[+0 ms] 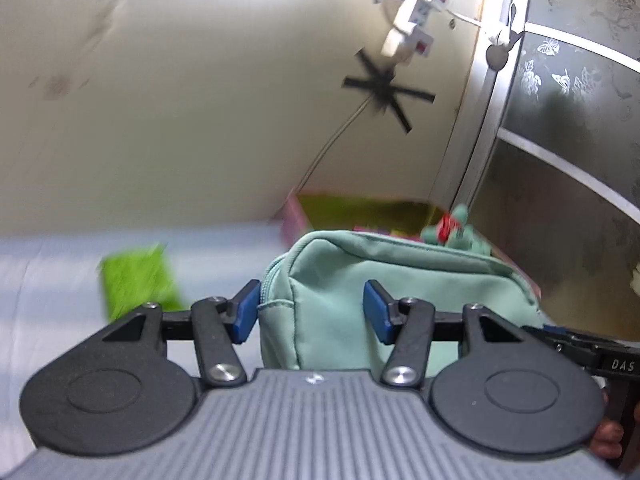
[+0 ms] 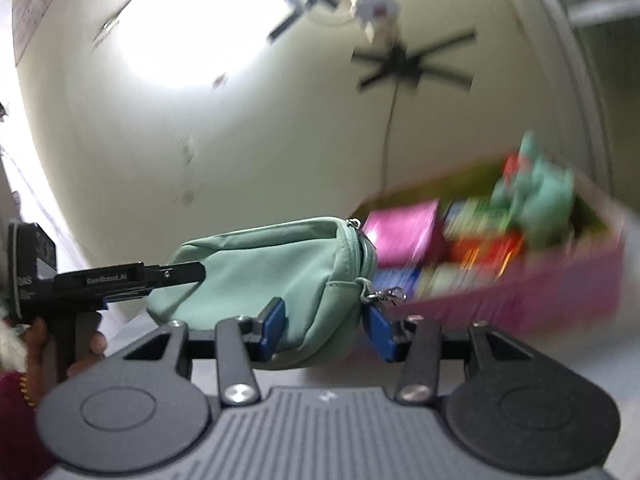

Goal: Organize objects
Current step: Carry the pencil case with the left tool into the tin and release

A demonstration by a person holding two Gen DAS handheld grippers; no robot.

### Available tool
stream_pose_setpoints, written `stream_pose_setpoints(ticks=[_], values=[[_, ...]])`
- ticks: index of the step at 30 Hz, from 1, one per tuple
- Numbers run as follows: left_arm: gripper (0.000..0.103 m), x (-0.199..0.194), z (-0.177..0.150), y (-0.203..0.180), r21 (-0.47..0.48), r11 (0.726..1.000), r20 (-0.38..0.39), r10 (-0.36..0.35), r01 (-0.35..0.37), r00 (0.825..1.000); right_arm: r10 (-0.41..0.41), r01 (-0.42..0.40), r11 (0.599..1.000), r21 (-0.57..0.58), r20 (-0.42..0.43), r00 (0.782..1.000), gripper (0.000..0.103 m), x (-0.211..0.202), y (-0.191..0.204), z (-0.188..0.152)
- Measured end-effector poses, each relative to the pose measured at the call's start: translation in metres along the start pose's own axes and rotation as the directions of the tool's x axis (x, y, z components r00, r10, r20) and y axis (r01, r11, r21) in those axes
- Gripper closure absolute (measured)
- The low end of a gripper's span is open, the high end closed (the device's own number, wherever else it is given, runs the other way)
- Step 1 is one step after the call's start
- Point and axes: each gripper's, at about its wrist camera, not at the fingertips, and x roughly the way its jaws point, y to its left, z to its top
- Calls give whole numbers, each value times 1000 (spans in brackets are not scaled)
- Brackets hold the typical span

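Both grippers hold one green pouch [image 1: 360, 280] in the air. The left gripper [image 1: 311, 311] has its fingers closed on one end. The right gripper [image 2: 326, 328] has its fingers closed on the zipper end. Just beyond the pouch sits a pink box [image 2: 560, 280] packed with blurred colourful items.

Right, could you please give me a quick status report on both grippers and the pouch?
Left gripper and right gripper each clamp an end of the green pouch. Pouch is airborne. Pink box is ahead, already crowded.
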Motion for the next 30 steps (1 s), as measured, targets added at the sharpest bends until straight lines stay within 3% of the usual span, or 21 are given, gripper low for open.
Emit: stream_pose_setpoints(ticks=[4,9,17,20,22,25,30], values=[[45,66,38,-23,9,1000,22,8,-8,1000,-79,79,997,-21,-4,997,59,34,-35,57],[45,150,64,-29,-41,999,-22,34,-35,999,-148,147,989,-14,-144,979,59,94,-85,110],[44,240,69,-23,-60,993,-148,90,-99,985,-201,212,977,14,-267,942,56,169,-135,133],[34,247,73,-30,-21,992,-152,123,-128,981,-238,249,969,6,-269,933,54,183,-142,136],[33,243,72,-41,37,988,-143,155,-151,978,-222,236,971,33,-238,946,53,181,-144,137],[33,225,68,-55,81,986,-120,156,-147,980,-215,222,975,23,-168,962,53,160,-134,133],[32,182,58,-78,133,968,-78,226,-215,971,-205,202,979,-33,-115,972,52,119,-105,111]])
